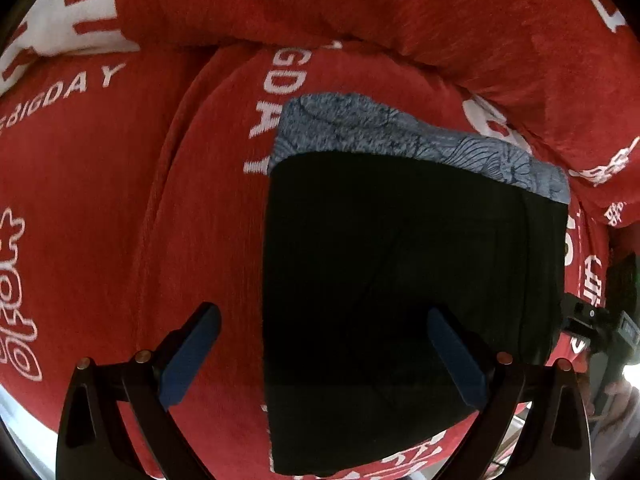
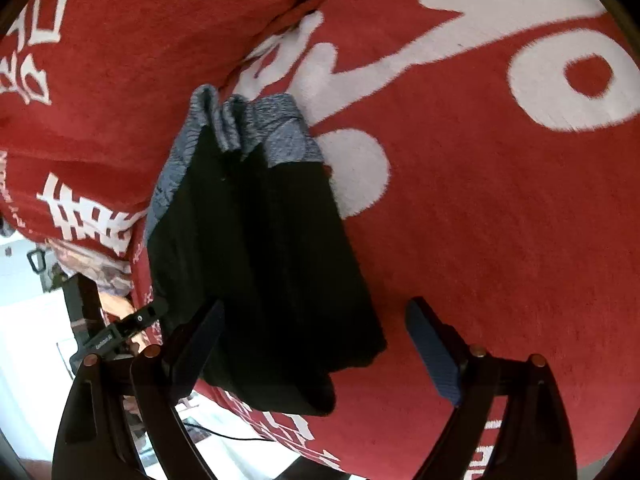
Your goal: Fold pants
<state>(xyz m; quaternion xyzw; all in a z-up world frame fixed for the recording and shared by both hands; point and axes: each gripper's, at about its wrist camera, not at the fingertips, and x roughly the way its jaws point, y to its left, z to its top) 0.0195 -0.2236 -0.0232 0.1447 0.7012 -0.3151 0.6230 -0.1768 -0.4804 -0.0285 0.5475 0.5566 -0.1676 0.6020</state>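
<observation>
Pants (image 1: 400, 280) lie folded into a compact black block on the red blanket (image 1: 120, 200), grey patterned band at the far end. Both grippers, left (image 1: 324, 356) and right (image 2: 316, 348), hang wide apart, holding nothing, so the fold looks finished.

The black pants (image 1: 400, 288) lie folded into a flat rectangle just ahead of my claws, grey patterned waistband (image 1: 400, 132) at the far end.
</observation>
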